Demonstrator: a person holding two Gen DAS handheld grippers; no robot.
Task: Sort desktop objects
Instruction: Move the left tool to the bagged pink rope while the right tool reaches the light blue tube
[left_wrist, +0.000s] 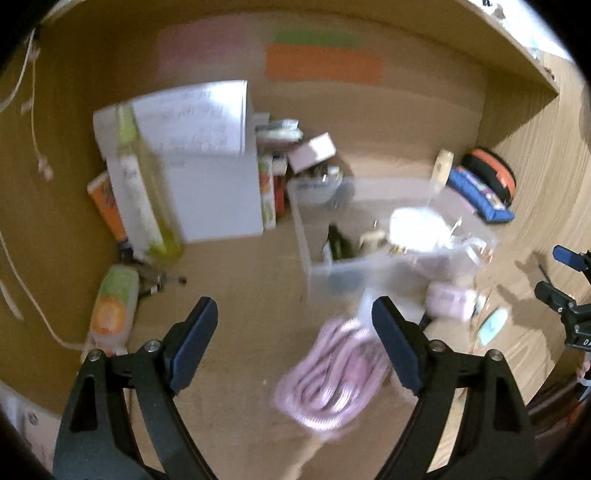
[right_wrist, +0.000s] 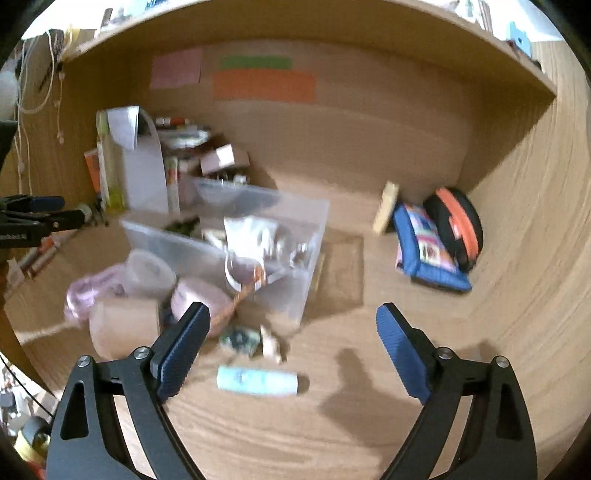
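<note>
text: none legible | white sheet (left_wrist: 195, 118): handwriting blurred | labels: unreadable

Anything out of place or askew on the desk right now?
Yes. Loose items lie outside the clear bin: a pale blue tube on its side, a coiled pink cable and tape rolls. Both grippers are open and empty.

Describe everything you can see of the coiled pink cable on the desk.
The coiled pink cable is a glossy, plastic-looking cord wound into a loose oval bundle of many loops. It lies flat on the wooden desk, in front of the clear plastic bin, below the open left gripper, which does not hold it. Motion blur hides its ends.
</note>
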